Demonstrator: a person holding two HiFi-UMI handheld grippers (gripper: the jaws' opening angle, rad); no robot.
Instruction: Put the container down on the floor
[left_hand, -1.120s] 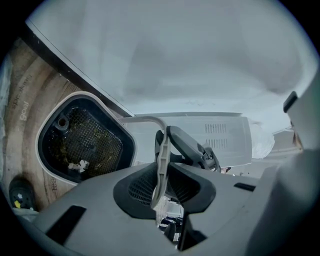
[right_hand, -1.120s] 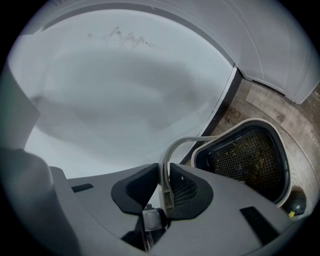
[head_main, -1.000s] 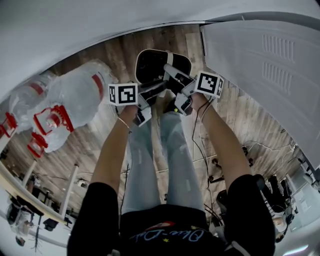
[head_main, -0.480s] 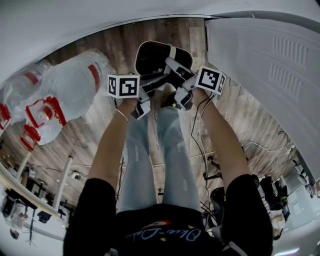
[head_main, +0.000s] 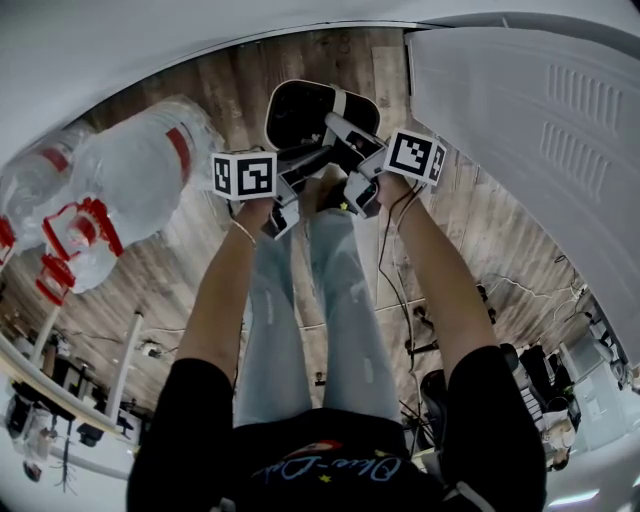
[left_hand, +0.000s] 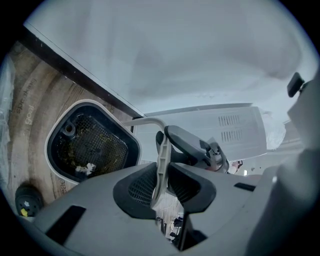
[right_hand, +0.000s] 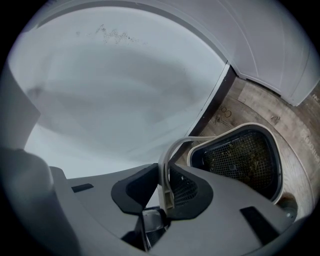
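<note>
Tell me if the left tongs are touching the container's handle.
Touching. The left gripper view shows the pale handle clamped in the left tongs, pressed from both sides.

One container (left_hand: 95, 142), one handle (left_hand: 161, 150), two grippers (left_hand: 161, 176) (right_hand: 165, 186)

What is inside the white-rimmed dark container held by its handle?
A black mesh grid lines the white-rimmed dark container, with brownish crumbs, a small white scrap and a round fitting in one corner. Whatever lies under the mesh is covered.
</note>
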